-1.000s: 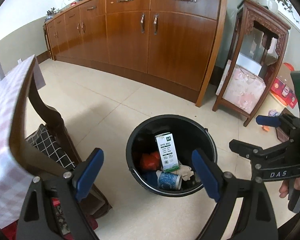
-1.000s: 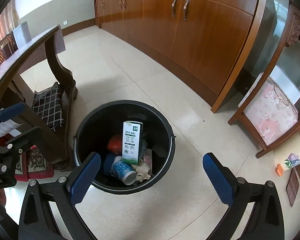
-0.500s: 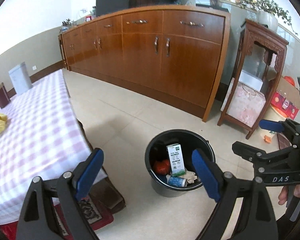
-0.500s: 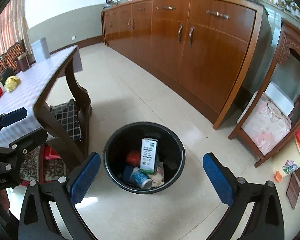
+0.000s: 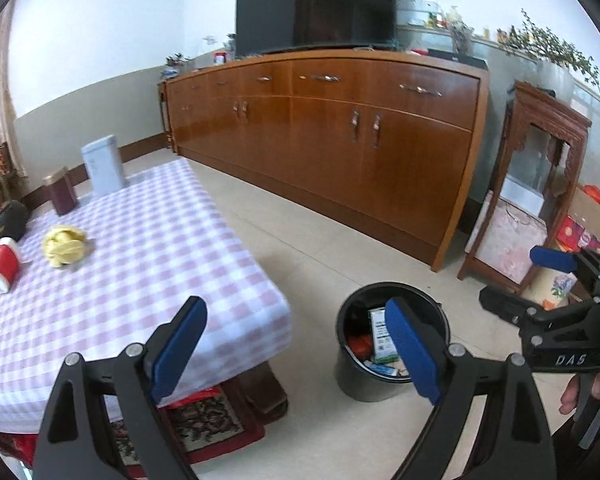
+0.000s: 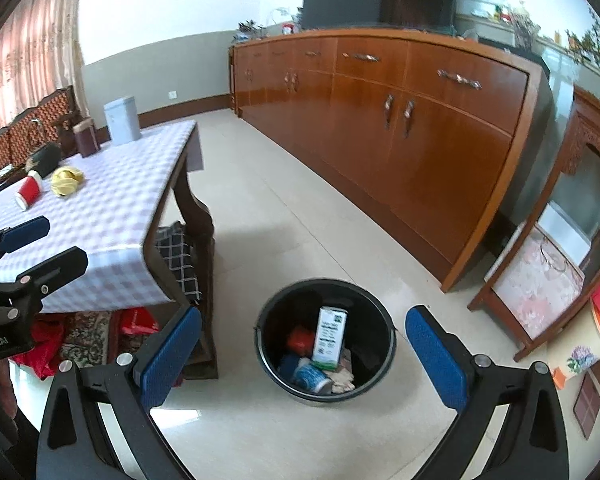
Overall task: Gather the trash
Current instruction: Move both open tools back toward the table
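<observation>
The checked table [image 5: 148, 240] spreads beyond the left gripper [image 5: 296, 354], whose jaws gape wide and hold nothing. The black bin [image 6: 326, 342] stands on the floor between the right gripper's [image 6: 304, 360] equally wide, bare jaws, a milk carton [image 6: 331, 337] upright inside. Far past the left jaw lie a yellow crumpled wad [image 5: 64, 246] and a red cup [image 5: 5, 268] on its side.

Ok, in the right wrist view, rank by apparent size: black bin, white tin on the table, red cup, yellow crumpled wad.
1. black bin, clearly largest
2. white tin
3. yellow wad and red cup: look alike, not ranked. The bin is nearest the camera.
</observation>
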`<state>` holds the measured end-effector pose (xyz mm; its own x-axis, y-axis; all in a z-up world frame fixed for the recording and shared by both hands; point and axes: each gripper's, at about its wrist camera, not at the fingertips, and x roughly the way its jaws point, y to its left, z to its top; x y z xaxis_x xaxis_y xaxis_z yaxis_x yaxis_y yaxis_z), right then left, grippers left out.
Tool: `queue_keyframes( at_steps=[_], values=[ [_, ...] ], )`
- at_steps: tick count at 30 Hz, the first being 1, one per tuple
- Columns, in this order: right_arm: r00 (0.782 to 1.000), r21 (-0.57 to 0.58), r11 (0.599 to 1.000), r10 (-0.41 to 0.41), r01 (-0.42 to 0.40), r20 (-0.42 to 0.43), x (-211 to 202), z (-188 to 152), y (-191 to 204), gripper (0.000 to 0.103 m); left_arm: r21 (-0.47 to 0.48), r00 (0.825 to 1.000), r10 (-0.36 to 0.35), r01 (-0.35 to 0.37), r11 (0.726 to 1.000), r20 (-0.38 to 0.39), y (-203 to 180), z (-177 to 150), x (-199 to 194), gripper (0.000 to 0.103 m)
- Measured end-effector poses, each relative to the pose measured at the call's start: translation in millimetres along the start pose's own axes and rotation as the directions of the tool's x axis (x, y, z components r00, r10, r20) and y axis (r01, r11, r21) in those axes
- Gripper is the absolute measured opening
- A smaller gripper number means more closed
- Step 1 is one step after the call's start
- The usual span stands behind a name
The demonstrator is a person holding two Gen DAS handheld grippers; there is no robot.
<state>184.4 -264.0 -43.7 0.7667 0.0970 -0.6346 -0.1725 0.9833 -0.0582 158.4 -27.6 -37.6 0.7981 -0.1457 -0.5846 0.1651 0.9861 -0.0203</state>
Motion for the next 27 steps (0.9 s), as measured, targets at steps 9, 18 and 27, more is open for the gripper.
queue_keyframes(
  at_steps=[9,18,27],
  values=[
    [0.996,-0.056,0.997,0.060,-0.056,0.064,-20.4,21.7,45.2,0.103,-0.055,0.996,0.081,-0.079,0.995,0.039,44.0,-4.5,-31.9,0.092],
    [0.979,-0.122,0.979,0.174,-0.161,0.104,-19.0,40.8,104.3,0.103,-0.127,0.979,0.196,-0.188,0.974,0.056,104.0,-13.8,-57.6,0.092],
    [0.942,-0.178,0.935,0.325,-0.307,0.082,4.8,66.6,184.7,0.103,-0.205,0.939,0.344,-0.334,0.920,0.018,187.1,-30.5,-78.6,0.092]
  ],
)
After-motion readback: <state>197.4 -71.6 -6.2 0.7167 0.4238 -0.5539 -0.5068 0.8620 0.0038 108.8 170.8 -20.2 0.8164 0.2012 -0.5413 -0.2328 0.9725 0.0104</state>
